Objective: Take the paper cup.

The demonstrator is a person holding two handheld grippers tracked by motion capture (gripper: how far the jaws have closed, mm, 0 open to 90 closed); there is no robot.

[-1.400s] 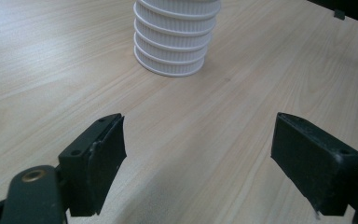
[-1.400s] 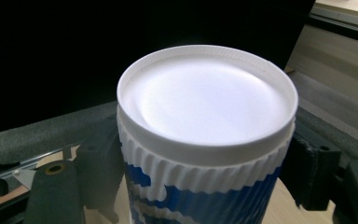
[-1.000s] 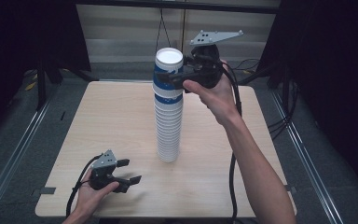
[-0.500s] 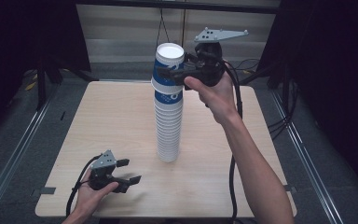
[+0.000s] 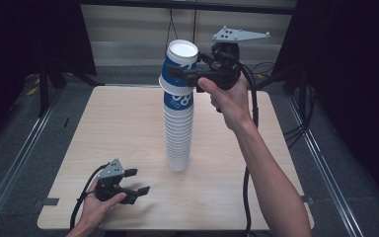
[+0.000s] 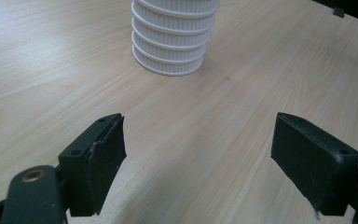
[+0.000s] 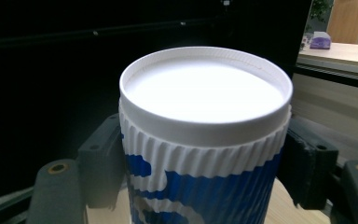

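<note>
Jaws on the left gripper (image 5: 131,183) stand wide, nothing between them, parked near-left on the table (image 5: 103,128), likely just out of the way. Mid-table, the cup stack (image 5: 178,133) stands upright. At its top, the right gripper (image 5: 180,75) clamps the top cup (image 5: 180,69), probably to peel it off. Versus a second ago, that cup sits tilted and slightly lifted from the stack.

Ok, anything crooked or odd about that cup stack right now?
The top cup, gripped by the right tongs, sits tilted and offset left of the stack below. The stack itself stands upright on the table, nothing spilled or crushed.
</note>
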